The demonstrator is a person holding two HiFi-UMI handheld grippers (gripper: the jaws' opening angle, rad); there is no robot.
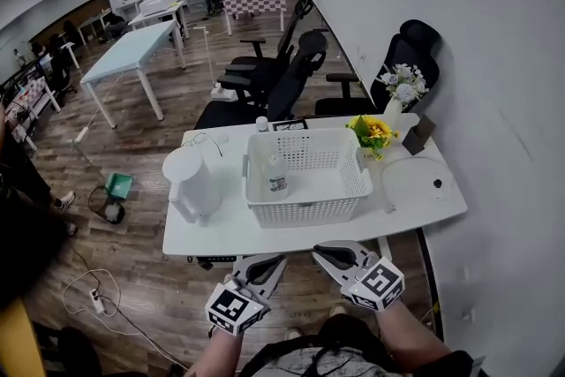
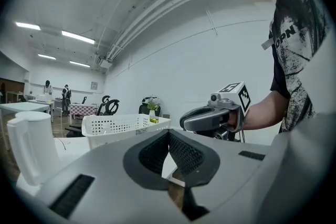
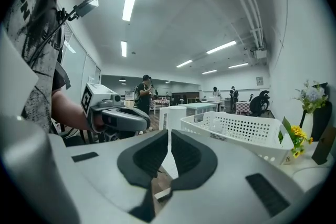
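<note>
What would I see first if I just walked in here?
Your eye would go first to the big white basket full of little holes, in the middle of the white table, with a small bottle standing inside. A white jug stands to its left and yellow flowers to its right. Near the table's front edge, the left gripper and right gripper have their jaws together and hold nothing.

L gripper & R gripper are held low before the torso, side by side, tips angled inward toward each other. Both jaw pairs are pressed together; forearms bare, wrists approx level
</note>
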